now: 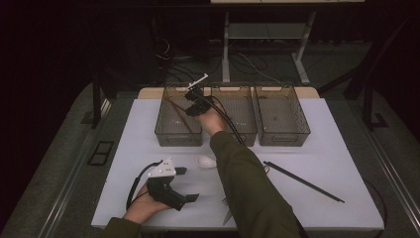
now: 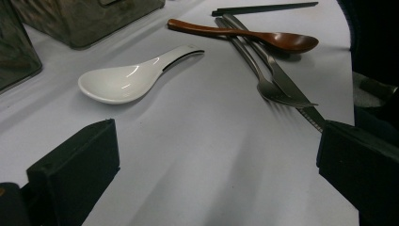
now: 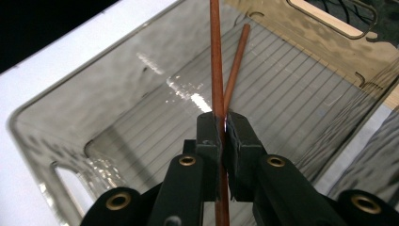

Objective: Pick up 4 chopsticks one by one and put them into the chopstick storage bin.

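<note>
A: Reddish-brown wood first. In the high view the right gripper (image 1: 194, 101) hangs over the left bin (image 1: 171, 130), where a brown chopstick (image 1: 179, 115) already lies; the middle bin (image 1: 242, 131) and right bin (image 1: 285, 133) look bare.

B: And the left gripper (image 1: 185, 184)?

A: Resting on the tabletop (image 1: 317, 153), spread, holding nothing. Its own view shows what's left: white spoon (image 2: 123, 80), wooden spoon (image 2: 254, 36), fork (image 2: 263, 77), knife (image 2: 294, 92), black chopsticks (image 2: 263, 8).

B: The right gripper view?

A: Its jaws are pressed on a second chopstick (image 3: 217, 70), above the one inside. I'd judge sorting barely begun.
</note>
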